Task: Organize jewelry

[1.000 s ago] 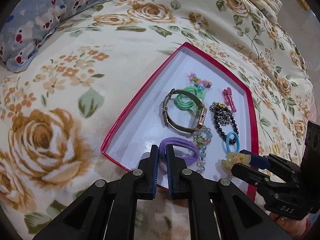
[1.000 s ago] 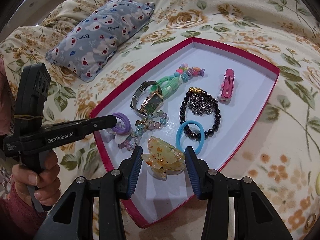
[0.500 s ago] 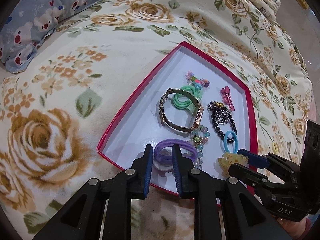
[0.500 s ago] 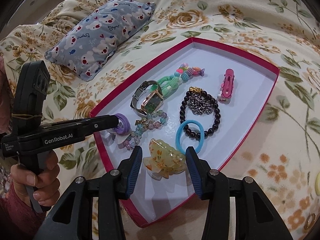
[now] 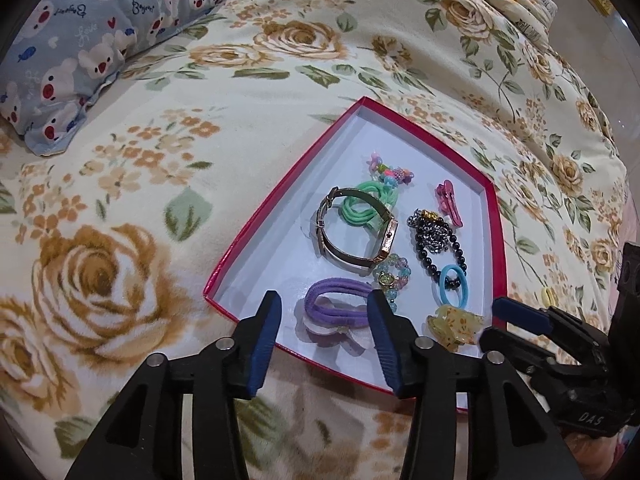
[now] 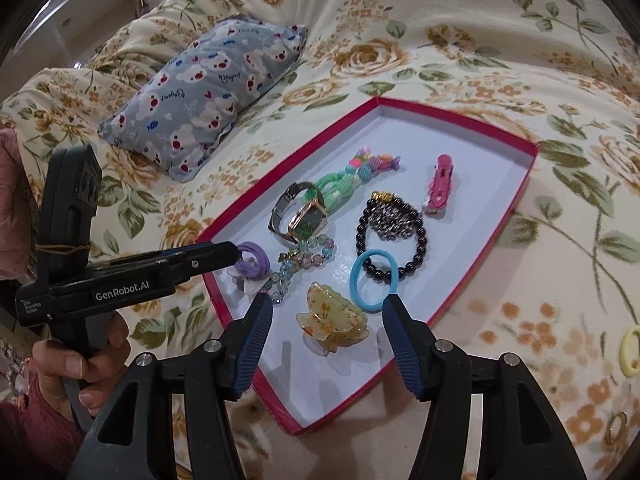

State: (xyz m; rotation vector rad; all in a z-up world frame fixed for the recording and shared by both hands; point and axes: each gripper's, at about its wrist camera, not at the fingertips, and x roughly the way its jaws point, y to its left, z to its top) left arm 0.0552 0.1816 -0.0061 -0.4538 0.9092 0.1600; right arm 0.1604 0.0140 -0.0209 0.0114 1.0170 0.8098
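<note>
Right wrist view: both grippers, left (image 5: 323, 322) and right (image 6: 327, 334), spread wide (nothing held) over red-rimmed box (image 6: 486, 248).

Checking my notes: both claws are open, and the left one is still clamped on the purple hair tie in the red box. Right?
Not quite. The left wrist view shows the left claw open around the purple hair tie, not clamped; it lies in the red box.

Glossy plastic hair claw (image 6: 333, 317); fuzzy cloth blanket (image 6: 520, 60).
</note>
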